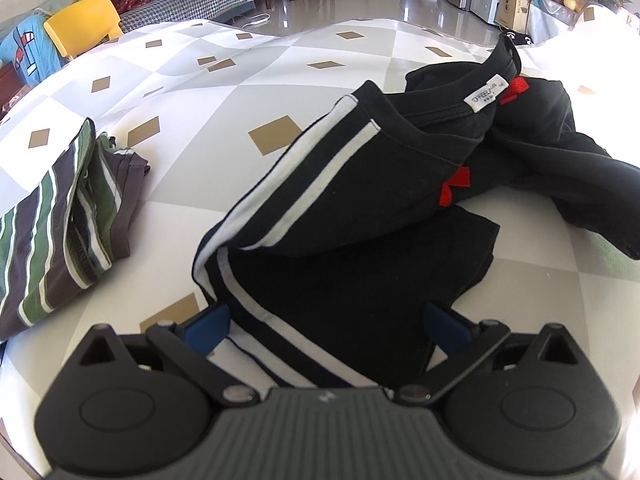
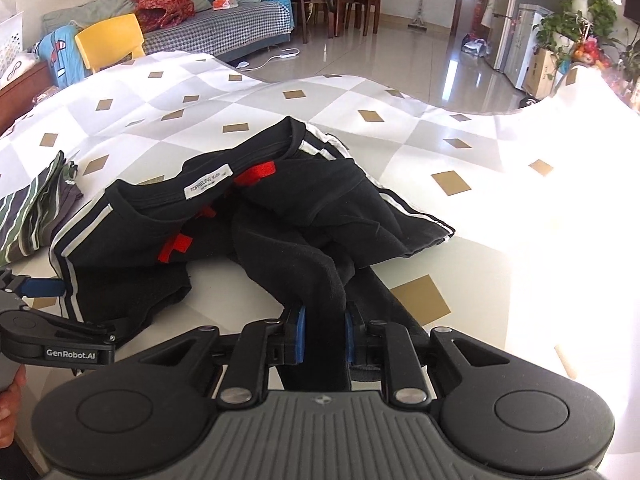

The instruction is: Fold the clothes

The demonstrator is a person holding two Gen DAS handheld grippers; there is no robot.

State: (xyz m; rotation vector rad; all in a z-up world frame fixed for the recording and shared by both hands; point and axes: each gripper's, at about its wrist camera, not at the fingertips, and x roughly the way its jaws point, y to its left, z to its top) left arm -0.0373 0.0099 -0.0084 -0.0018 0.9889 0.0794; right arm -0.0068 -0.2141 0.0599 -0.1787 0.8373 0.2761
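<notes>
A crumpled black T-shirt [image 1: 360,272] with white sleeve stripes, red patches and a white neck label lies on the tablecloth. My left gripper [image 1: 326,328] is open, its blue pads wide apart on either side of the striped sleeve's edge and not pressing it. In the right wrist view the same T-shirt [image 2: 280,208] spreads ahead, and my right gripper [image 2: 324,332] is shut on a bunched black fold of it, slightly raised off the table. One blue finger [image 2: 40,288] of the left gripper shows at the far left, beside the striped sleeve.
A folded green-and-grey striped garment [image 1: 60,232] [image 2: 32,208] lies at the left. The table wears a white and grey cloth with tan diamonds [image 1: 276,136]. A yellow chair [image 1: 84,24] and a sofa stand beyond the far edge. A hand [image 2: 10,400] shows at the lower left.
</notes>
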